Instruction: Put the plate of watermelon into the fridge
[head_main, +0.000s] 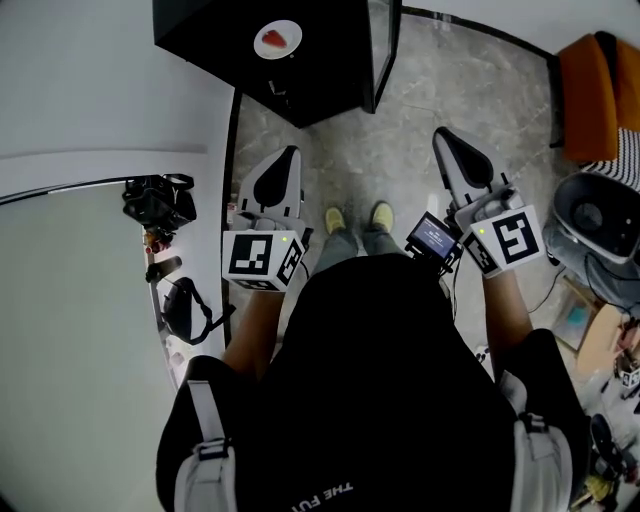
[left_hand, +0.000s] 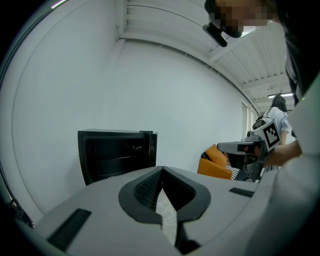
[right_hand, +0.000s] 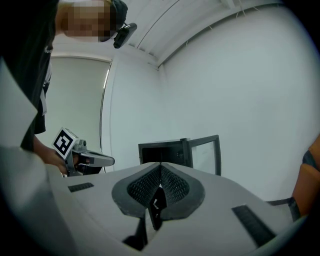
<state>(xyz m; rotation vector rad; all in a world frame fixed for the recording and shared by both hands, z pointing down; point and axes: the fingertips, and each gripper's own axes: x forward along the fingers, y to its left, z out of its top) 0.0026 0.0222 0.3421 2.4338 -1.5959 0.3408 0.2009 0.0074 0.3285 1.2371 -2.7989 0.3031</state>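
Both my grippers are closed tight and hold nothing: left gripper (head_main: 291, 153), right gripper (head_main: 441, 136). The plate of watermelon (head_main: 278, 40) sits on top of the black fridge (head_main: 330, 75), well ahead.

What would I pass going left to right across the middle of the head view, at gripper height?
From the left: black gear → left gripper → yellow shoes → right gripper → orange seat.

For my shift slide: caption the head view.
Left gripper and right gripper, both shut and empty, point toward the open-doored fridge, plate of watermelon on top.
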